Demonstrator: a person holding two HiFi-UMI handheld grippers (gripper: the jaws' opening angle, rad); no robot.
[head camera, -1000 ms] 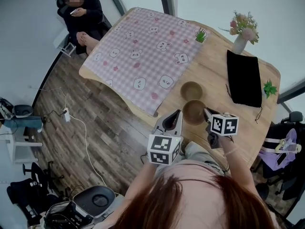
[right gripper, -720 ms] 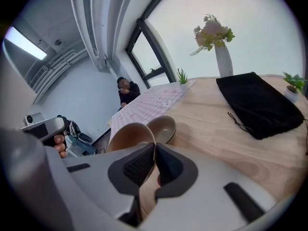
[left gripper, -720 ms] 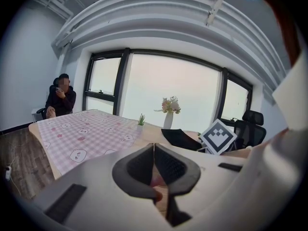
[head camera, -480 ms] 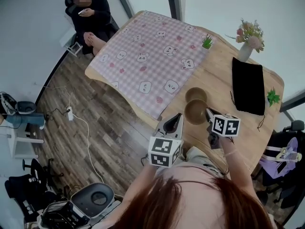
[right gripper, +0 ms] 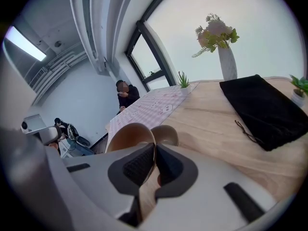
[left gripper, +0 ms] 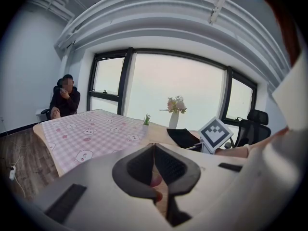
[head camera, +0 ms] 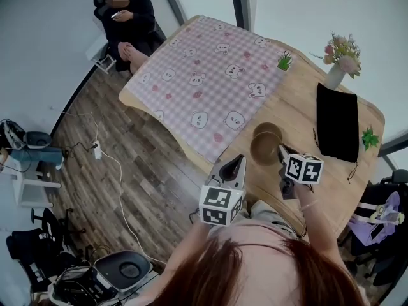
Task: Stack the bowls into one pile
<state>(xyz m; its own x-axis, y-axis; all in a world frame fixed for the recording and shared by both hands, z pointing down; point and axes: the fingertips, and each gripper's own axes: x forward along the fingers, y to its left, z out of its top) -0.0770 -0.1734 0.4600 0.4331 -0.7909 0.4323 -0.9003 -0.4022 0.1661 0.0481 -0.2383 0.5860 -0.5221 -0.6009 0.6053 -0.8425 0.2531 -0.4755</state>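
Observation:
Two brown bowls are on the wooden table [head camera: 299, 116]. My right gripper [head camera: 281, 150] [right gripper: 155, 146] is shut on the rim of the nearer bowl [head camera: 264, 150] [right gripper: 126, 135], which is tipped with its inside toward the gripper. In the head view this bowl overlaps the edge of the farther bowl [head camera: 268, 132] [right gripper: 166, 134], which stands just behind it. My left gripper [head camera: 240, 162] [left gripper: 154, 148] hangs over the table's near edge, left of the bowls, shut with nothing in it.
A pink checked cloth [head camera: 207, 75] with bear prints covers the table's far left half. On the right are a black pouch [head camera: 338, 121], a flower vase [head camera: 335, 75] and two small green plants [head camera: 284, 61] [head camera: 369, 137]. A person [head camera: 127, 18] sits beyond the far corner.
My right gripper has carried the nearer bowl closer to the farther one, so the two now overlap in the head view. The left gripper has stayed where it was.

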